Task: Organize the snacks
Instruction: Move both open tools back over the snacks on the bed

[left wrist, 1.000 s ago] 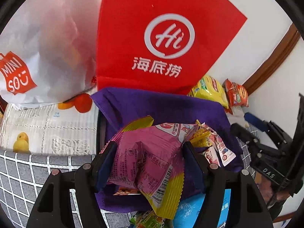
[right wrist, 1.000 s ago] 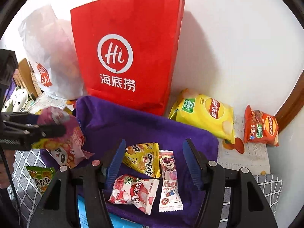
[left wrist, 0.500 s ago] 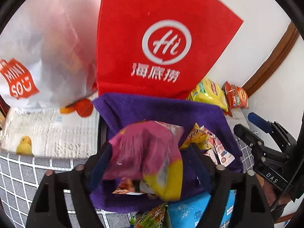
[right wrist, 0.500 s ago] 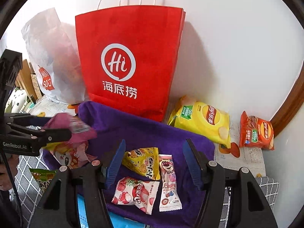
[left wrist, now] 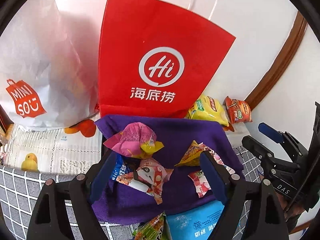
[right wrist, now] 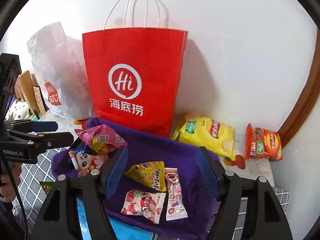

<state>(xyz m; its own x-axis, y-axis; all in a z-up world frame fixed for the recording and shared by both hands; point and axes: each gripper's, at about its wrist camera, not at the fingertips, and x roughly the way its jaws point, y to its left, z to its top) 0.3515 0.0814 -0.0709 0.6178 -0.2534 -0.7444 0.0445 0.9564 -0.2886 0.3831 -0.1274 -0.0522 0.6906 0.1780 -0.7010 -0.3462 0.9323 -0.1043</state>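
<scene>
The left gripper point(left wrist: 158, 172) is opening, nothing between its jaws; the crinkly pink-and-yellow foil snack packet point(left wrist: 133, 141) is lying just beyond them on the purple cloth point(left wrist: 180, 132). The right gripper point(right wrist: 163, 171) is opening too, its jaws straddling a yellow packet point(right wrist: 149, 175) without pressing. These packets are looking light, slippery and crushable, so pinching a crimped end seems safest. Nearer packets are being cut off by the frame.
</scene>
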